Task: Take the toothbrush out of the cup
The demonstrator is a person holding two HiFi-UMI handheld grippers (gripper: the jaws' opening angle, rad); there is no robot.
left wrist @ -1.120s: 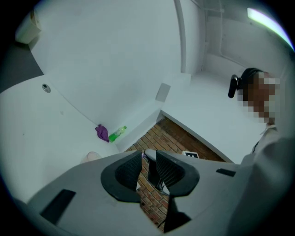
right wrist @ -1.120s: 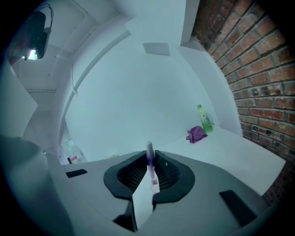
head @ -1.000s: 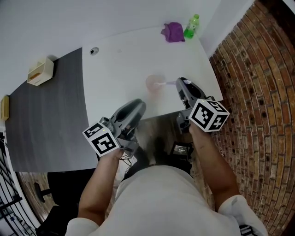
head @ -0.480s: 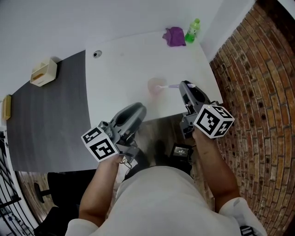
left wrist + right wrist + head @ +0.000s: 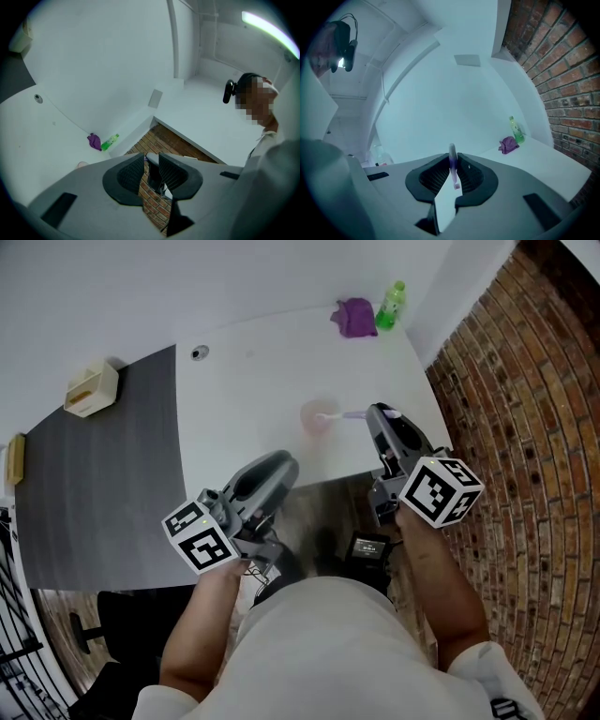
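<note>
A pink cup (image 5: 319,416) stands on the white table (image 5: 244,381) near its front edge. The purple-handled toothbrush (image 5: 349,414) lies nearly level, its white head over the cup's mouth. The handle end is pinched in my right gripper (image 5: 380,413), just right of the cup. In the right gripper view the toothbrush (image 5: 452,153) stands up between the shut jaws of the right gripper (image 5: 453,162). My left gripper (image 5: 275,465) hangs at the table's front edge, left of the cup. In its own view the left gripper (image 5: 151,160) holds nothing, with only a narrow slit between its jaws.
A purple cloth (image 5: 353,315) and a green bottle (image 5: 390,298) sit at the table's far right corner. A dark grey table (image 5: 94,484) with a beige box (image 5: 91,387) adjoins on the left. A brick wall (image 5: 525,427) runs along the right.
The right gripper has drawn slightly to the right with the toothbrush. The left gripper has barely moved.
</note>
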